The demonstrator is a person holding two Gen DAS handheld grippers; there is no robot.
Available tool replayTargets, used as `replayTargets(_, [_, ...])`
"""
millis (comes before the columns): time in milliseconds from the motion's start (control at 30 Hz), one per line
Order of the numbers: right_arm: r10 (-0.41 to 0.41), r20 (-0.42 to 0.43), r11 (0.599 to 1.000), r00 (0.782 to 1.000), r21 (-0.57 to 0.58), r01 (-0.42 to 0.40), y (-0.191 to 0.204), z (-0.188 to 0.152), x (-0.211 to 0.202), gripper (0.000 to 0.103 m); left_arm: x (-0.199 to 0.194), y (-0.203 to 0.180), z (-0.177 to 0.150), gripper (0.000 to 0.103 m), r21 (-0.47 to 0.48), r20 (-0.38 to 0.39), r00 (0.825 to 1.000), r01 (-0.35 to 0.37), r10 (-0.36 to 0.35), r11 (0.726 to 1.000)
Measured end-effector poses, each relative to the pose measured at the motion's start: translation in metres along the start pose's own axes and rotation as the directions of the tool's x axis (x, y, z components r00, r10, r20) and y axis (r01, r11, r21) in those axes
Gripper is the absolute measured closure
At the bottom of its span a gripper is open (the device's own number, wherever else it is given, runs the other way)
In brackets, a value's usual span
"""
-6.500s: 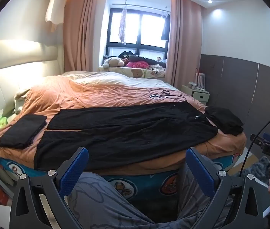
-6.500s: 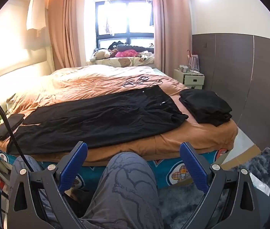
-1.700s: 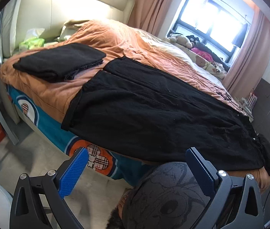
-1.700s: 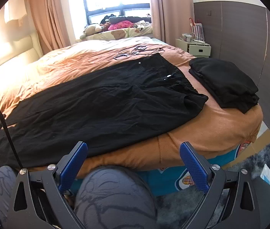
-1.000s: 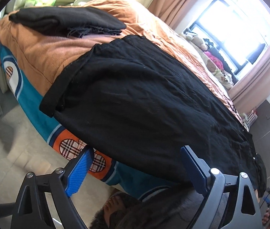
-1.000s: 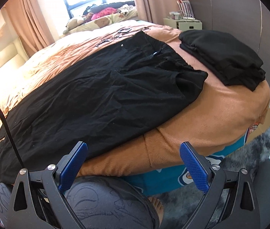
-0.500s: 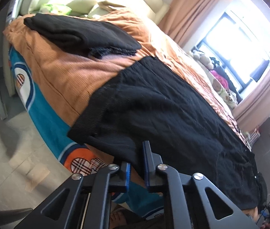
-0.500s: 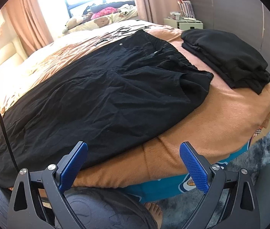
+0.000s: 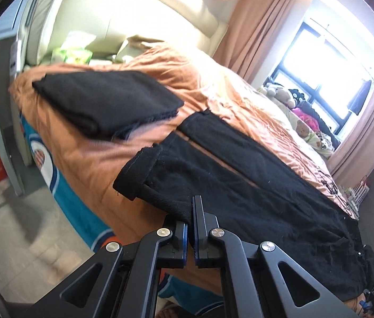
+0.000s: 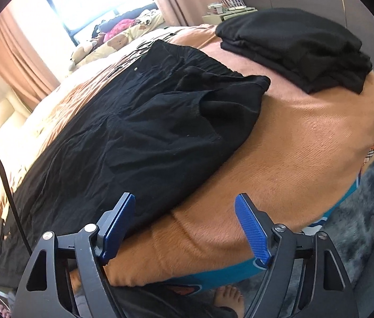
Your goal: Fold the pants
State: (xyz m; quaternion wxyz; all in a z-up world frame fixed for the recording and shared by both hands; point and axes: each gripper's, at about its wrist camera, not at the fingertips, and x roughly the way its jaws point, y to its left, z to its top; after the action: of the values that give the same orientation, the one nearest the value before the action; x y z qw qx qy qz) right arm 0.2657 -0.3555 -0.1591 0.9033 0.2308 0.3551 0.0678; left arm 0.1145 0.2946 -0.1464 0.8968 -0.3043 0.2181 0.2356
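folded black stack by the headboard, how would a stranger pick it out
Start at the cream headboard and the orange bedspread below it. The folded black stack lies there, compact and rectangular, apart from the long black pants spread flat.

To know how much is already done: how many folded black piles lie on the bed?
2. One folded pile lies near the headboard, beyond the pants' leg ends. The other folded pile lies beside the pants' waist. More may be hidden.
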Motion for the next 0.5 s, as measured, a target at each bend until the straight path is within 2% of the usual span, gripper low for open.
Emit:
replayTargets(300, [0.096,-0.013,0.991,0.995,0.093,-0.094,-0.037,0.032,0.023,0.032,-0.007,-0.024,0.022,0.101,0.019,0.035,0.999,-0.022,0.022,1.000])
replayTargets(400, [0.121,-0.016,0.989,0.993,0.084,-0.119,-0.043,0.042,0.033,0.040,-0.008,-0.031,0.025,0.101,0.019,0.039,0.999,-0.038,0.037,0.999])
replayTargets(500, [0.167,-0.014,0.978,0.986,0.128,-0.164,-0.056,0.051,0.044,0.043,-0.010,-0.036,0.030,0.101,0.009,0.050,0.997,-0.056,0.055,0.998])
